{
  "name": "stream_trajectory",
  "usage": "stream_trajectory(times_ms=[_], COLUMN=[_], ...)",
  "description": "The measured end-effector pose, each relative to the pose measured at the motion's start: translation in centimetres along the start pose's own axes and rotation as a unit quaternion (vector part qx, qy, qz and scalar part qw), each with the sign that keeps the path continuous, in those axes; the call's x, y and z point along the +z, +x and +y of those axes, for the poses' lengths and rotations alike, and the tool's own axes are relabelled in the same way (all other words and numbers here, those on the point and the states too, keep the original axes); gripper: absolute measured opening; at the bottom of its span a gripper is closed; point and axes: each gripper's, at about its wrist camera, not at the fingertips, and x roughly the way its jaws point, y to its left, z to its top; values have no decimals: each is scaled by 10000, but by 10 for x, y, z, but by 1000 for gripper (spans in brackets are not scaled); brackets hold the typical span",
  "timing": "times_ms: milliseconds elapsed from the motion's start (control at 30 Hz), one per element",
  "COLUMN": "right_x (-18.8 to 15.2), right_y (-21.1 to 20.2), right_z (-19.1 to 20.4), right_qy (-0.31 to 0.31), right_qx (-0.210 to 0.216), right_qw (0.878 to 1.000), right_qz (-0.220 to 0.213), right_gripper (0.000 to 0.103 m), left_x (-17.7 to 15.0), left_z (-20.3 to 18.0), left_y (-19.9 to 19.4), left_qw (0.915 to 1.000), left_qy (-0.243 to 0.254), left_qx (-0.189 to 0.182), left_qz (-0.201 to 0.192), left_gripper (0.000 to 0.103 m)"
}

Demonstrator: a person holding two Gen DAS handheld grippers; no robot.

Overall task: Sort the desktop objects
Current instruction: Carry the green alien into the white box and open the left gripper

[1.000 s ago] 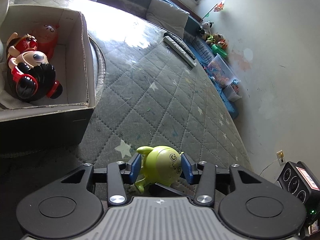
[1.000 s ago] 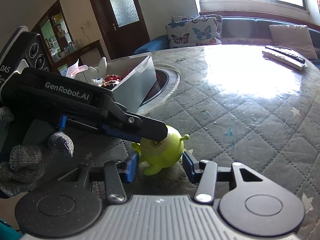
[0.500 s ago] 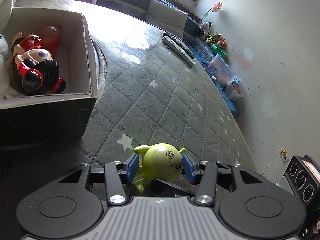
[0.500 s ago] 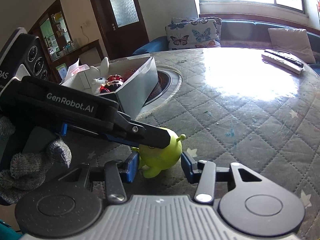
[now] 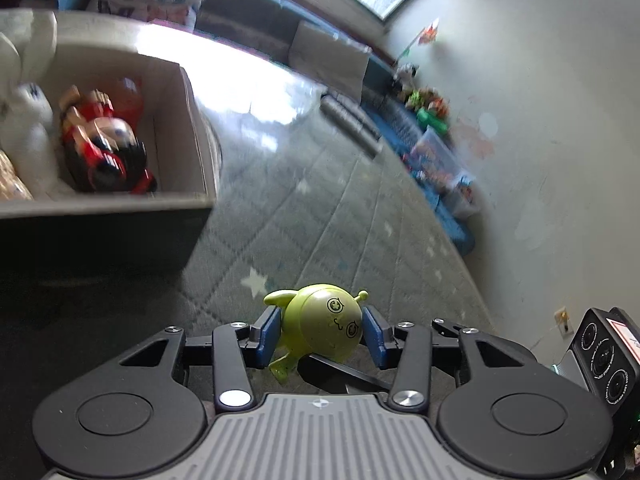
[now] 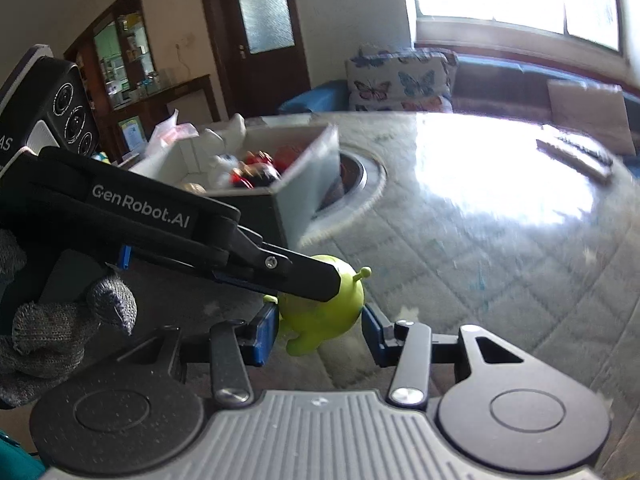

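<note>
While the cardboard box (image 5: 188,128) of toys sits to the left, the green alien toy (image 5: 324,328) could snag its rim if carried low; the left gripper (image 5: 322,330) is clamped on it above the quilted table (image 5: 320,208). The right gripper (image 6: 320,330) reaches level beneath, jaws apart, flanking the toy.

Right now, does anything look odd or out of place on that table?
One thing: the green toy has both grippers around it at once. The left gripper pinches it, tilted on its side, while the right gripper brackets it too, its pads looking slightly clear of it. The toys in the box lie jumbled, which seems normal.
</note>
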Motion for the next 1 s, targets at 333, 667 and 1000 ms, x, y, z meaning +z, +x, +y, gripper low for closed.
stream_trajectory(times_ms=[333, 667, 1000], right_x=[75, 122, 129], right_y=[26, 109, 155], right_z=[51, 90, 93], right_qy=[-897, -1062, -1000], right_qx=[457, 1037, 1086], right_qw=[9937, 9886, 9890], right_qz=[-497, -270, 66], right_gripper=[46, 46, 46], left_x=[42, 79, 88], left_z=[25, 104, 149], left_y=[-72, -91, -78], left_qw=[9935, 9864, 9838], left_qy=[-18, -589, -984], left_qx=[426, 873, 861], left_qz=[-1057, -1259, -1228], left_gripper=[48, 48, 48])
